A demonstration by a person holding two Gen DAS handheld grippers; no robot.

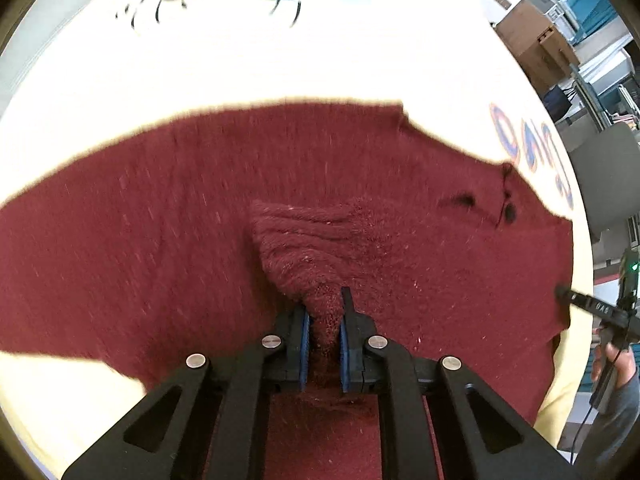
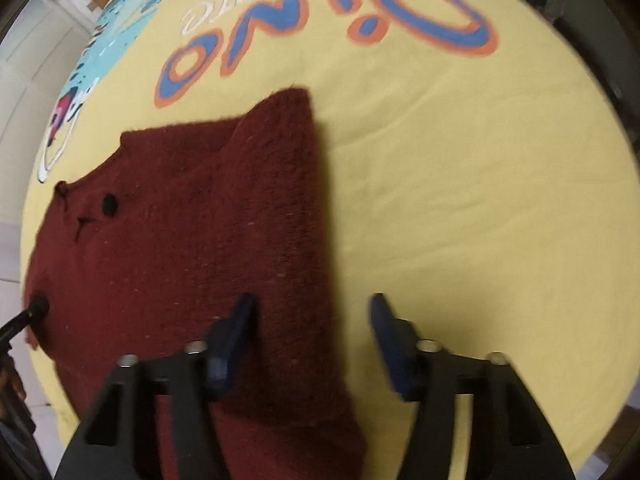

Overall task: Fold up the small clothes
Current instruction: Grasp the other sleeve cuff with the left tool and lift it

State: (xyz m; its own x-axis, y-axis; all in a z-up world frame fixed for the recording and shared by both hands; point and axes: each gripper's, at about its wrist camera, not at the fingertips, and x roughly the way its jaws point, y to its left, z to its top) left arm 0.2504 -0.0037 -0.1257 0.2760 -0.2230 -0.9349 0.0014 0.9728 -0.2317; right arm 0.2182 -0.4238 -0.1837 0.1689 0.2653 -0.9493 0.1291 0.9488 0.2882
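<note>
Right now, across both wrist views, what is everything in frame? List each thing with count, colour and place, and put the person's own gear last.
fuzzy dark red knit sweater: one, maroon, lying on the yellow cloth, its right side folded in.
black buttons: at least one clear, black, near the sweater's neckline.
yellow printed cloth: one, yellow with blue-and-orange "Dino" lettering and a cartoon print, spread under the sweater.
cardboard boxes: a few, brown, background clutter beyond the cloth.
left gripper: one, black with blue pads, jaws shut on a pinched-up fold of the sweater.
right gripper: one, black with blue pads, jaws apart, straddling the sweater's folded edge.
</note>
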